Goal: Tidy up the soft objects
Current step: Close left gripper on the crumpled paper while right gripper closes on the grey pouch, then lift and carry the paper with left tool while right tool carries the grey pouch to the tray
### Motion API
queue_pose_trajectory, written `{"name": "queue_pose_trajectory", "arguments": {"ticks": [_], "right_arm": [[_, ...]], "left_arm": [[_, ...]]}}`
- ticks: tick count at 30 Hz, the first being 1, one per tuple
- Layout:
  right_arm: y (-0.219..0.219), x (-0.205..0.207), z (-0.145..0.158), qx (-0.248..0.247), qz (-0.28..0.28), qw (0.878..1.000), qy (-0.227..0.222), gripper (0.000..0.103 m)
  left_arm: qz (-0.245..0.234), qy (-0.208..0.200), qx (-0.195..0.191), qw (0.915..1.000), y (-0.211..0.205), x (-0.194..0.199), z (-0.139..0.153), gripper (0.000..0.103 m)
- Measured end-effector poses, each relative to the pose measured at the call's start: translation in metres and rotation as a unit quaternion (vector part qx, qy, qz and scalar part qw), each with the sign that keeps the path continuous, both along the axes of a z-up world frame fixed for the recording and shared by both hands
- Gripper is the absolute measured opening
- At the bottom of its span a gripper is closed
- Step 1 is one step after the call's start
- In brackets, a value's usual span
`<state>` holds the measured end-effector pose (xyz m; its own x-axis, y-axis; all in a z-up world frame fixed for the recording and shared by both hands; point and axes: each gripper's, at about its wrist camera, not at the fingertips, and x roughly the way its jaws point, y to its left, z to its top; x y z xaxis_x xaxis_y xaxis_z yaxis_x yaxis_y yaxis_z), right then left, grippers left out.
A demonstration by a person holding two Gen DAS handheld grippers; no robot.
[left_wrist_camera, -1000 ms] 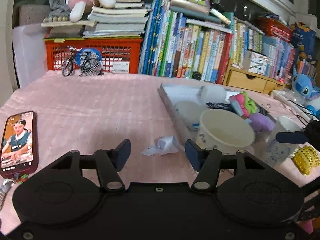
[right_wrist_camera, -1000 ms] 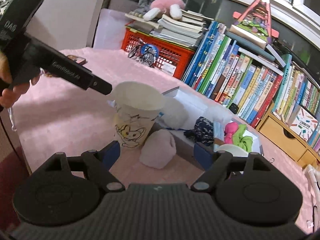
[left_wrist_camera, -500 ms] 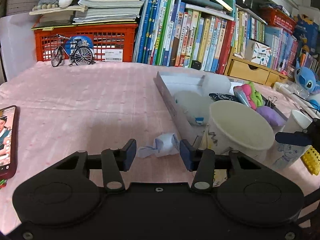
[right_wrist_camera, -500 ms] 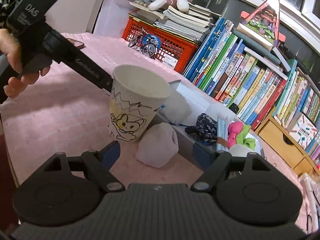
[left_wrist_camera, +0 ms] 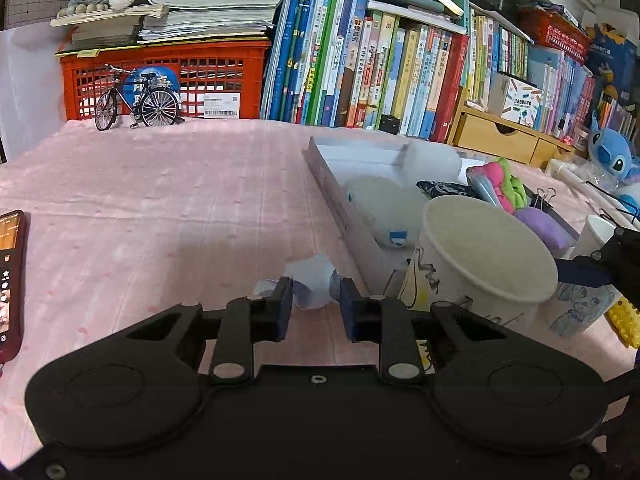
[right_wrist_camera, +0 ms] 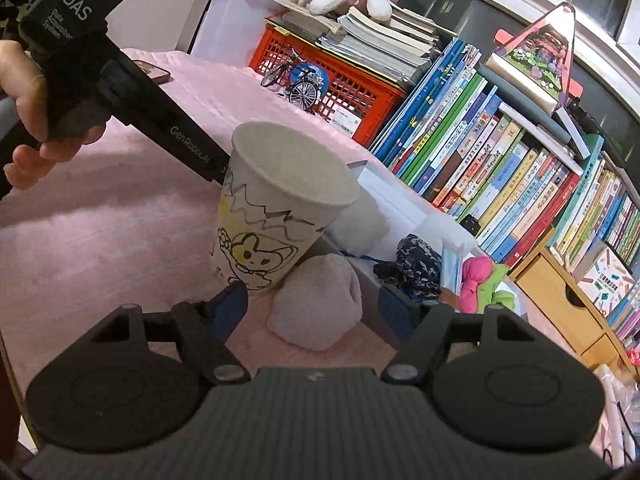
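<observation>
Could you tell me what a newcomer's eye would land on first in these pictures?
Probably the big paper cup with a cartoon drawing, standing on the pink cloth beside the grey tray. Next, the left gripper closing around a crumpled white tissue, and the orange crate behind a toy bicycle.

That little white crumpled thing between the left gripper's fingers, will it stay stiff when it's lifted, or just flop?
The white cloth is crumpled and folded on the tablecloth, so it will probably sag and drape rather than hold shape. It looks thin and light, so the left hand-held gripper may lift only a fold. It seems unlikely to roll or break.
</observation>
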<state>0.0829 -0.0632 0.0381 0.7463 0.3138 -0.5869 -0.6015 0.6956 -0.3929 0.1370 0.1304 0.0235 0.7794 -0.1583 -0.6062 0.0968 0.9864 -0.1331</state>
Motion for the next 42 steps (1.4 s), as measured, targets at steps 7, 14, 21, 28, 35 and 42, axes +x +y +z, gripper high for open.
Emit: {"name": "queue_pose_trajectory", "arguments": {"ticks": [7,14,21,28,35,42], "right_arm": [[0.002,0.001,-0.001,-0.007,0.006,1.000,-0.001,0.068],[0.000,-0.001,0.000,-0.007,-0.002,1.000,-0.010,0.039],[-0.006,0.003,0.006,0.006,-0.014,1.000,-0.008,0.024],[-0.006,0.002,0.008,0.004,-0.014,1.000,-0.011,0.026],[0.004,0.005,-0.001,-0.033,0.001,0.999,-0.008,0.056],[0.013,0.012,-0.011,-0.056,-0.002,0.998,-0.006,0.062]], "left_arm": [[0.004,-0.003,-0.002,1.0000,0.001,-0.007,0.003,0.024],[0.005,-0.006,-0.006,1.0000,0.002,-0.016,0.007,0.023],[0.005,-0.009,-0.007,0.9999,0.002,-0.022,0.011,0.023],[0.003,-0.010,-0.006,0.9999,0.002,-0.028,0.014,0.023],[0.006,-0.005,-0.002,1.0000,0.003,-0.027,0.011,0.023],[0.003,-0.006,0.000,1.0000,0.002,-0.025,0.010,0.023]]}}
